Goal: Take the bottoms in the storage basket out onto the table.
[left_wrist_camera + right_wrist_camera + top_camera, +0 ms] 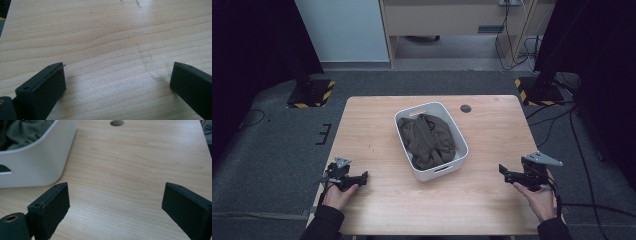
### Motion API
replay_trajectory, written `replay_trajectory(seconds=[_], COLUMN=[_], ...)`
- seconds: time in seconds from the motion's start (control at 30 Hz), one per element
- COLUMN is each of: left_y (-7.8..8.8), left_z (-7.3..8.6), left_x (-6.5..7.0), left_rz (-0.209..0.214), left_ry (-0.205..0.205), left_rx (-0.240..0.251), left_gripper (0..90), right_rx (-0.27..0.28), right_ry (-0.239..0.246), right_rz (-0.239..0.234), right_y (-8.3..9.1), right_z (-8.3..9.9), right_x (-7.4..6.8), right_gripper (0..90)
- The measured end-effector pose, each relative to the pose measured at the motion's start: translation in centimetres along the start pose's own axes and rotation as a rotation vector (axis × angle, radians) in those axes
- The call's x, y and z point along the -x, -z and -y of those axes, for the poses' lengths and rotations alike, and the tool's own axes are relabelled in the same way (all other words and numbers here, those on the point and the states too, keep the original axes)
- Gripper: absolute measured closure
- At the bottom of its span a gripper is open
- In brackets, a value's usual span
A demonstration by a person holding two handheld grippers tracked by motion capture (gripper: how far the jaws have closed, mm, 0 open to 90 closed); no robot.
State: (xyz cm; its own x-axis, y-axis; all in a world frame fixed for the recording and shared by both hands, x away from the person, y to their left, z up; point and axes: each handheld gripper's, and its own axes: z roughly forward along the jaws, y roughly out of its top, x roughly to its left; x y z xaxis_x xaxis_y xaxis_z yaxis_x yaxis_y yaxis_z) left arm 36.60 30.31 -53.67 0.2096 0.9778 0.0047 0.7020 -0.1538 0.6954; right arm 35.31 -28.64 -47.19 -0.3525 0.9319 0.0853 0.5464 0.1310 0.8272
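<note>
Wooden table [377,145] stood on grey carpet | white bin [460,138] sat mid-table, dark olive cloth [428,140] bunched inside | left gripper [362,178] spread wide, empty, well left | right gripper [503,171] spread wide, empty, near bin

bare table [377,145] either side of the white bin [451,167], bin blocks centre
</note>
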Motion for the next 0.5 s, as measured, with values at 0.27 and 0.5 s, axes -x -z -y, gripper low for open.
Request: replay_trajectory(seconds=[0.27, 0.5], left_y=[0.0, 0.0], left_z=[0.0, 0.0], left_x=[0.0, 0.0], left_rz=[0.0, 0.0], left_ry=[0.0, 0.0], left_rx=[0.0, 0.0], left_gripper=[0.0, 0.0], right_rx=[0.073, 0.098], right_ry=[0.016, 0.02], right_rz=[-0.024, -0.033], right_y=[0.8, 1.0], right_z=[-2.7, -4.3], right_x=[-1.6, -2.5], right_gripper=[8.0, 7.9])
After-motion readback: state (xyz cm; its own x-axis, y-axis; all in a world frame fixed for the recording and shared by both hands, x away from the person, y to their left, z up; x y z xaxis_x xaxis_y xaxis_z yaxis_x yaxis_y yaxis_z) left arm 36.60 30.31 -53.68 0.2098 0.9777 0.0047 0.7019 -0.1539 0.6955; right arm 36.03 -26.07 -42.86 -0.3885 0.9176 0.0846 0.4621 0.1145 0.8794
